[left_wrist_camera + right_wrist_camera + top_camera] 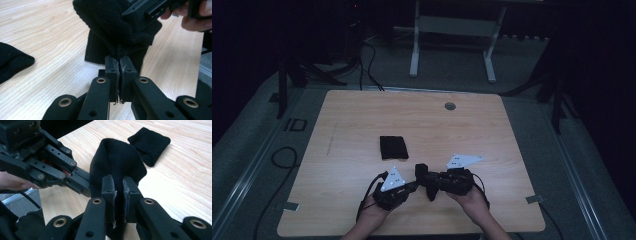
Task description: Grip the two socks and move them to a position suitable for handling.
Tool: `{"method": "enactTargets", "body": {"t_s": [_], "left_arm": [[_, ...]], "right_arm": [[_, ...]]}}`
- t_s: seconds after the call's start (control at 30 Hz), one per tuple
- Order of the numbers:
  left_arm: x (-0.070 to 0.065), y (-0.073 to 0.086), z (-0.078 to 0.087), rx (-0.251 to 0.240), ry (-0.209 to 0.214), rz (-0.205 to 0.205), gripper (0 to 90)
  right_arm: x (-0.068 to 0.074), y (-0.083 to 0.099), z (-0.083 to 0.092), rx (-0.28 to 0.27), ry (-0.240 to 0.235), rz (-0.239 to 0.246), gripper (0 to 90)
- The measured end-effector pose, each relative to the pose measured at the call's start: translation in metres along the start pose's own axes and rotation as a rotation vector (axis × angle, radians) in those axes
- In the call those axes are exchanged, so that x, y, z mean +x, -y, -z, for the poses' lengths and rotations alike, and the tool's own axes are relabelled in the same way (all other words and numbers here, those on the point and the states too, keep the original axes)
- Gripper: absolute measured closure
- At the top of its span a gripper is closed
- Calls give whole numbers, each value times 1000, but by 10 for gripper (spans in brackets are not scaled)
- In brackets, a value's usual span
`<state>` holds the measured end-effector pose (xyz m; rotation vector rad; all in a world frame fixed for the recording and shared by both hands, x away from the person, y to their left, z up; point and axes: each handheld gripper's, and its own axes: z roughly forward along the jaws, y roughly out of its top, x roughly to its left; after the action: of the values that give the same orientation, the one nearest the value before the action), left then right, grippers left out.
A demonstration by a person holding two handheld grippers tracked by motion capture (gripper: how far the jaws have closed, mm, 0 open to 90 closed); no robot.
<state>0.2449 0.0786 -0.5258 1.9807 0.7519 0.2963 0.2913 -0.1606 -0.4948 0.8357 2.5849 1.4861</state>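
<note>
Both my grippers gripped one black sock (pixel 428 181) above the bench (pixel 362 115) at 6 o'clock: left gripper (pixel 119 65) jaws pinched shut on its edge, right gripper (pixel 119 185) jaws clamped on a thicker fold. Judged step: folding. Next, lay it beside the folded sock (pixel 393 147) at 12 o'clock.

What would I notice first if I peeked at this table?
First, the two black claws meeting at the near edge of the wooden table: the left claw and the right claw both pinch one black knitted cloth, held up between them. Behind them, another black cloth lies folded flat on the table.
</note>
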Motion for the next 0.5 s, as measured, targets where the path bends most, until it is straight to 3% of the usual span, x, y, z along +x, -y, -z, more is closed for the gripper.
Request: {"method": "enactTargets", "body": {"t_s": [0.2,0.3,0.33,0.4,0.5], "left_arm": [[0,0,7,13,-12,-8,878],[5,4,10,25,-35,5,878],[8,5,12,29,-43,12,879],[13,8,17,33,-52,35,879],[18,15,24,44,-57,48,878]], "right_arm": [[-1,2,4,12,-26,-5,820],[-8,8,11,13,5,-27,870],[-10,9,14,19,42,-23,871],[-15,13,19,29,69,-25,871],[-22,19,25,19,75,-57,870]]}}
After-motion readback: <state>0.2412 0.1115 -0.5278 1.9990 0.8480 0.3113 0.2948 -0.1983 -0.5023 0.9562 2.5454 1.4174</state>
